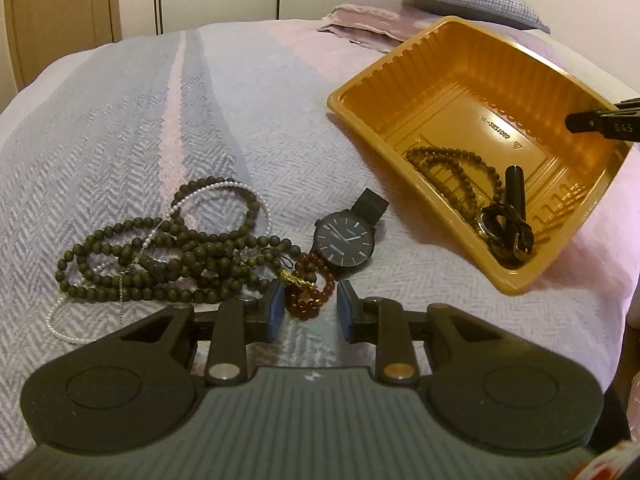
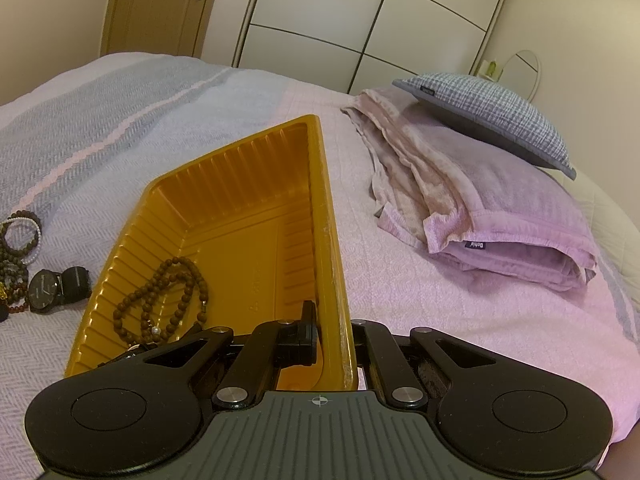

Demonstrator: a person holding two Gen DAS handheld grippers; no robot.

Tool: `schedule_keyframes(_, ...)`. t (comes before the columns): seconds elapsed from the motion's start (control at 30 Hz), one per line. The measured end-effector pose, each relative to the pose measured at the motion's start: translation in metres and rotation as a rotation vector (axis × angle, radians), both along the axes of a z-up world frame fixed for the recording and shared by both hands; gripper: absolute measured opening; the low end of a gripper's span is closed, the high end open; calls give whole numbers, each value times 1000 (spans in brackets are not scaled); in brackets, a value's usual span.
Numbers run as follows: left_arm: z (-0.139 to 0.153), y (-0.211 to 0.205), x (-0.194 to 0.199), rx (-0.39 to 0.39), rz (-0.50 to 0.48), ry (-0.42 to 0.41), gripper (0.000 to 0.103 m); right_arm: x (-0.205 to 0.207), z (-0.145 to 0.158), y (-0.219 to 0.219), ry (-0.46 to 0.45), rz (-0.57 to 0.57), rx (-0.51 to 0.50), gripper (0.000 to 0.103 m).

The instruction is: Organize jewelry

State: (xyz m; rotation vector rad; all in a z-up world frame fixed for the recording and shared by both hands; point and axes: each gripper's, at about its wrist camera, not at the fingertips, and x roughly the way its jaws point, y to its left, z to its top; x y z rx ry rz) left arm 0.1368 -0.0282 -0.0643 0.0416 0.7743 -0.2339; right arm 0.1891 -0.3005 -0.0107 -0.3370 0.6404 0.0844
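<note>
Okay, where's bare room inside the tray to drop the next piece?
The tray floor is bare toward its far ribbed wall, beyond the brown beads. Its near corner is crowded by those beads and a black bracelet. The right gripper clamps the right wall.

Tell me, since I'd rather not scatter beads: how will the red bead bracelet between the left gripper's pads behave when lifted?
The red bead bracelet lies in loose loops, so it will probably hang limp from the left gripper. Its glossy round beads may slip between the pads. It touches the green bead strands and the watch, so it might tug them.
</note>
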Motion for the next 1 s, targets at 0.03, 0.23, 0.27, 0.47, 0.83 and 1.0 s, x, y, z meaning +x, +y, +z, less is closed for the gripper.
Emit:
schedule_keyframes(0.03, -1, -2, 0, 12, -2, -4, 25, 0, 0, 0, 0, 0, 0, 4)
schedule_keyframes(0.23, -3, -3, -5, 82, -2, -24, 9, 0, -2, -2, 4, -1, 1, 4)
schedule_keyframes(0.27, -2, -2, -6, 81, 0, -27, 9, 0, -2, -2, 4, -2, 1, 4)
schedule_keyframes(0.47, 16, 6, -16, 75, -8, -57, 6, 0, -2, -2, 2, -1, 0, 4)
schedule_keyframes(0.83, 63, 10, -25, 33, -35, -142, 4, -1, -1, -1, 2, -1, -1, 4)
schedule_keyframes(1.0, 76, 4, -24, 21, -58, -166, 4, -1, -1, -2, 1, 0, 0, 4)
